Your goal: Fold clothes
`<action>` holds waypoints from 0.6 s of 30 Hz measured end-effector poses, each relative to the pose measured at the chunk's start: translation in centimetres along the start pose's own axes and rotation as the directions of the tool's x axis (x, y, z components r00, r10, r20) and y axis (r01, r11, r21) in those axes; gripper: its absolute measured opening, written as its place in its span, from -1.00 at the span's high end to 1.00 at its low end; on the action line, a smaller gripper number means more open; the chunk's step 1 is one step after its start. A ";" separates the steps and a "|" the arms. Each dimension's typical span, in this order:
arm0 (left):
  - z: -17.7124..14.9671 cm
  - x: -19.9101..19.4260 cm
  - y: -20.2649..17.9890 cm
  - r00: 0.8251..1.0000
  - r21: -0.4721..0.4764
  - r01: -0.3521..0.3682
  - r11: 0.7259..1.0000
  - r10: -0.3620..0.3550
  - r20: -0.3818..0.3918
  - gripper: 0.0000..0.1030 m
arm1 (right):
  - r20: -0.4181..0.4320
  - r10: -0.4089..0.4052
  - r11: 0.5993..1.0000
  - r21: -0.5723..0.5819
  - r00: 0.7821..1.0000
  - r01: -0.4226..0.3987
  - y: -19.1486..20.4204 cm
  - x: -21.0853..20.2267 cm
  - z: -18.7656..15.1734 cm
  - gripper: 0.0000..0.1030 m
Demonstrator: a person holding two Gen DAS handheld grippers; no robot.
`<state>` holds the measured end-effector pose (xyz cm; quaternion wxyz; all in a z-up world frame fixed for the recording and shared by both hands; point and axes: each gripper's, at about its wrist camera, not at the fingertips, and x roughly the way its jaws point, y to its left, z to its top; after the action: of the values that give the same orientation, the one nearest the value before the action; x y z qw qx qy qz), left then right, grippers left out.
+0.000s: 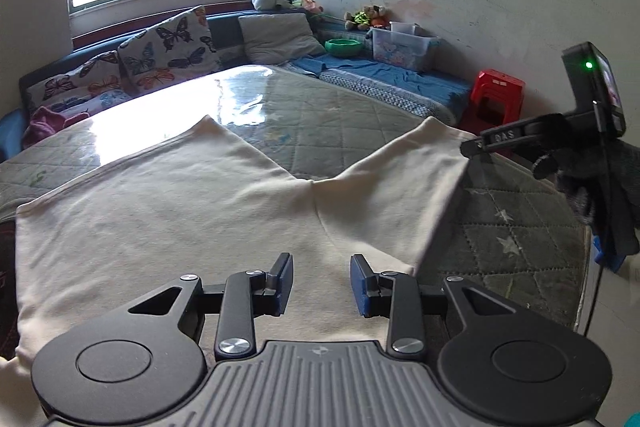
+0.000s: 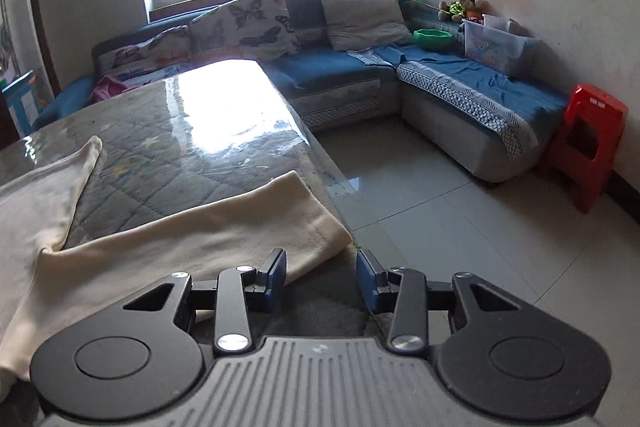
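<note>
Since the pants (image 1: 168, 203) lie spread flat on the worktop (image 1: 360, 107), legs fanned apart toward its far edge and the waist toward the near edge, we judge them easy to handle: a light, soft knit that will drape and sag wherever it is not supported. Nothing about them looks fragile. The glossy clear cover over the quilted worktop looks slick, so we expect the cloth to slide rather than stay put when dragged, which helps with smoothing but means a folded layer may creep.

Our left tongs (image 1: 322, 281) hover over the seat of the pants near the near edge, jaws parted, nothing between the pads. Our right tongs (image 2: 321, 277) sit at the right edge of the worktop beside the hem of the right leg (image 2: 208, 227), jaws likewise parted and empty; the left pad (image 2: 277, 269) is just at the cloth's border without pinching it.

For a clean fold we would take hold at the hems and the waistband, where the stitched edge is thicker and gives the pads something firm to bite. A pinch in the middle of a leg would likely gather only the top layer and bunch it. The right leg's hem corner, lying close to the worktop's right edge, seems the readiest grip, with the matching waist corner for the other tongs.
</note>
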<state>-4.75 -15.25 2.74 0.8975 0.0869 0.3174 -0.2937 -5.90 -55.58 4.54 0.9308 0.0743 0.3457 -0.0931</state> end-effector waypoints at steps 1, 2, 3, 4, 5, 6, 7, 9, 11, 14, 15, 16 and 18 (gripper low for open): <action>0.0 0.1 -0.1 1.000 0.004 0.000 1.000 0.000 -0.005 0.34 | 0.004 0.001 1.000 0.005 1.000 -0.001 -0.1 0.1 0.0 0.25; -0.1 0.2 -0.1 1.000 0.007 0.000 1.000 0.000 -0.009 0.33 | 0.008 -0.002 1.000 0.004 1.000 0.002 -0.1 0.3 0.0 0.27; -0.1 0.3 -0.2 1.000 0.011 -0.001 1.000 0.001 -0.014 0.33 | 0.016 -0.010 1.000 0.001 1.000 0.010 0.0 0.5 0.1 0.34; -0.1 0.4 -0.2 1.000 0.012 -0.002 1.000 0.002 -0.018 0.33 | 0.024 -0.018 1.000 -0.001 1.000 0.019 0.1 0.6 0.1 0.49; -0.1 0.5 -0.3 1.000 0.013 -0.002 1.000 0.003 -0.022 0.34 | 0.030 -0.023 1.000 -0.004 0.999 0.023 0.2 0.8 0.1 0.59; -0.1 0.5 -0.3 1.000 0.013 -0.004 1.000 0.004 -0.024 0.33 | 0.031 -0.018 1.000 -0.007 0.999 0.019 0.2 0.9 0.2 0.81; -0.1 0.5 -0.3 1.000 0.014 -0.004 1.000 0.004 -0.026 0.33 | 0.033 -0.012 1.000 -0.012 0.999 0.013 0.3 0.9 0.4 0.84; 0.1 0.5 -0.5 1.000 0.016 -0.004 1.000 0.005 -0.022 0.34 | 0.048 -0.013 0.999 -0.031 0.999 0.014 0.2 0.8 1.0 0.86; 0.2 0.4 -0.6 1.000 0.019 0.004 1.000 -0.004 -0.013 0.33 | 0.080 -0.015 0.999 -0.046 0.997 0.019 -0.1 0.3 1.8 0.88; 0.3 0.7 -1.1 1.000 0.026 0.014 1.000 -0.013 -0.010 0.33 | 0.091 -0.011 0.999 -0.050 0.996 0.015 -0.1 0.4 2.3 0.92; 0.3 0.9 -1.2 1.000 0.028 0.014 1.000 -0.013 -0.015 0.33 | 0.085 -0.008 0.999 -0.050 0.996 0.013 0.0 0.6 2.2 0.92; 0.2 1.2 -1.3 1.000 0.031 0.013 0.999 -0.013 -0.022 0.34 | 0.079 -0.006 0.999 -0.051 0.997 0.010 0.0 0.8 2.1 0.92; -0.1 1.5 -1.6 0.999 0.038 0.017 0.999 -0.016 -0.028 0.35 | 0.062 -0.005 0.999 -0.049 0.998 0.008 0.1 1.5 1.6 0.92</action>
<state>-4.77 -17.26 1.81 0.8887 0.1057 0.3249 -0.3057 -3.73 -55.94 4.79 0.9422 0.0474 0.3193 -0.0899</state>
